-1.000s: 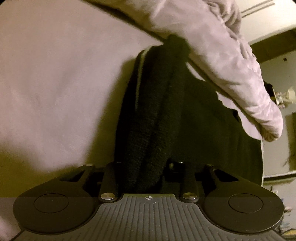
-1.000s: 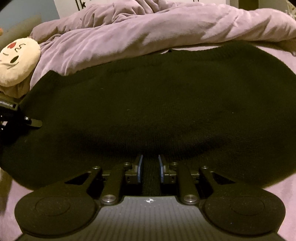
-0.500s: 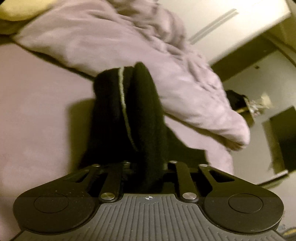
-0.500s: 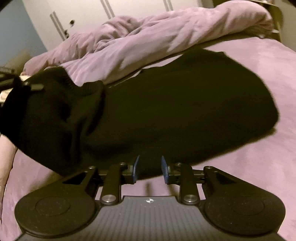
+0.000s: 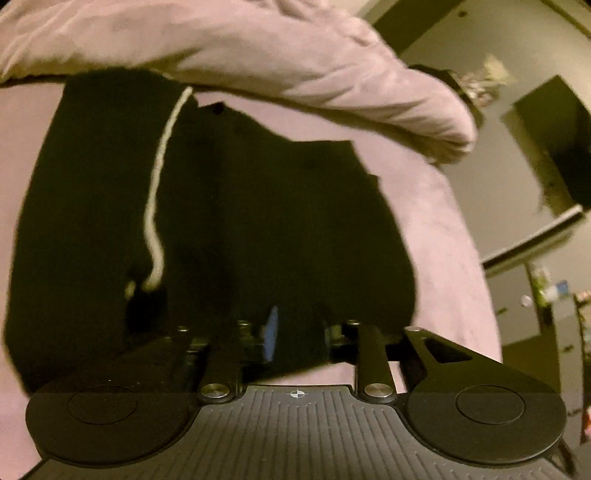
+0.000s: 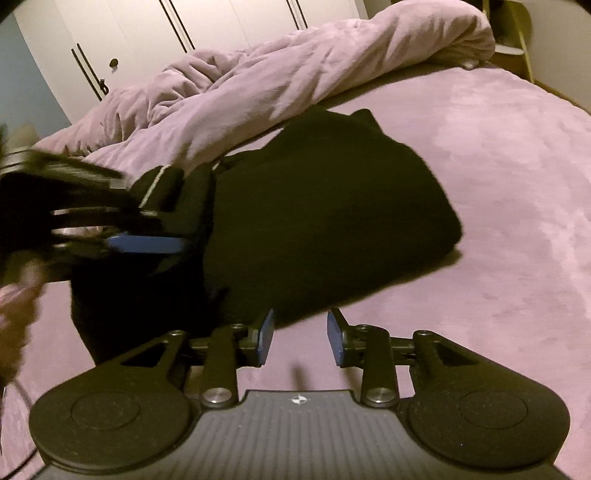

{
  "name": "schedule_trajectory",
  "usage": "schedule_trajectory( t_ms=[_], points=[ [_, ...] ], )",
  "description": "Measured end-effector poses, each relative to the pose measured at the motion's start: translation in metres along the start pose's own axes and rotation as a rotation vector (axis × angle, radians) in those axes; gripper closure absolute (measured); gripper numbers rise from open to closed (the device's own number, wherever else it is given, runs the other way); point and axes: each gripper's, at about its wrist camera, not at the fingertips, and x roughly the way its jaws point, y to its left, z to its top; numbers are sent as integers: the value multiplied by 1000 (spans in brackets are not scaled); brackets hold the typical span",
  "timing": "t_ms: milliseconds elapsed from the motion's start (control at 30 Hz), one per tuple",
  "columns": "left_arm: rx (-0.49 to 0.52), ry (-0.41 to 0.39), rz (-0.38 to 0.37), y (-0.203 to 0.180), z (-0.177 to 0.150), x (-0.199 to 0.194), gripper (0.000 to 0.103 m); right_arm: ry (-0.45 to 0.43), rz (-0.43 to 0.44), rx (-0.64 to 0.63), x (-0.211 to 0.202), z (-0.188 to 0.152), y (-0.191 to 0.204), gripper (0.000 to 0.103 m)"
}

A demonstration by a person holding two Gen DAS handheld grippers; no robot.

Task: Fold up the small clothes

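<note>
A black knit garment [image 6: 332,206] lies folded over on the purple bed sheet [image 6: 498,221]. In the left wrist view the same garment [image 5: 258,203] shows a white seam line [image 5: 155,192]. My left gripper [image 5: 301,332] hangs over the garment's near edge with its jaws opening. Black fabric lies between them, and the blue pad [image 5: 271,332] is bare. In the right wrist view the left gripper [image 6: 166,229] shows blurred at the garment's left end. My right gripper [image 6: 301,338] is opening just short of the garment's near edge, with only sheet between its blue pads [image 6: 266,338].
A bunched purple duvet [image 6: 295,74] runs along the far side of the bed, right behind the garment. White wardrobe doors [image 6: 221,22] stand beyond it. A hand [image 6: 18,288] shows at the left edge. The bed's right edge and dark furniture [image 5: 554,140] appear in the left wrist view.
The left gripper carried the garment's end over the rest and parted its jaws. The right gripper let go of the hem and drew back; the garment now lies shorter, doubled over.
</note>
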Motion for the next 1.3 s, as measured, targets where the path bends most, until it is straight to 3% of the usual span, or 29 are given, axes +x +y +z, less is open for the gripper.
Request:
schedule_trajectory(
  t_ms=[67,133,233,300,333,400,500,567,633,733,833,900,967,1033,1100,1200,1300],
  points=[
    [-3,-38,-16,5,-5,-27,57,5,3,2,-1,0,-4,71],
    [-25,-106,28,16,-6,-54,48,7,12,-2,-2,2,-2,71],
    [-73,-225,165,46,-6,-82,37,-11,48,-12,-4,7,7,71],
    [-153,-241,303,72,-8,-84,35,-22,91,-24,-4,12,20,71],
    [-199,-243,336,87,-9,-82,35,-26,117,-34,-2,16,29,71],
    [-271,-208,371,116,-12,-74,35,-32,161,-54,1,22,44,68],
    [-290,-139,374,137,-15,-50,34,-27,227,-76,10,31,69,60],
    [-282,-90,375,146,-17,-34,35,-1,275,-74,20,39,84,48],
    [-276,-46,358,154,-19,-24,35,9,301,-65,27,46,97,46],
    [-207,-19,345,148,-18,-16,35,31,333,-41,44,60,112,30],
    [-170,4,322,147,-22,-13,35,109,330,-47,77,67,129,29],
    [-183,15,297,149,-25,-17,35,168,304,-39,104,68,137,31],
    [-191,18,281,153,-27,-21,35,225,311,-5,125,66,140,49],
    [-203,21,268,153,-33,-27,35,250,328,21,135,64,142,60],
    [-219,21,264,154,-35,-32,35,234,308,-13,137,62,148,82],
    [-231,-18,261,153,-33,-51,34,127,264,-149,116,65,161,86],
    [-222,-84,264,151,-27,-68,27,52,233,-173,91,74,159,86]
  ],
)
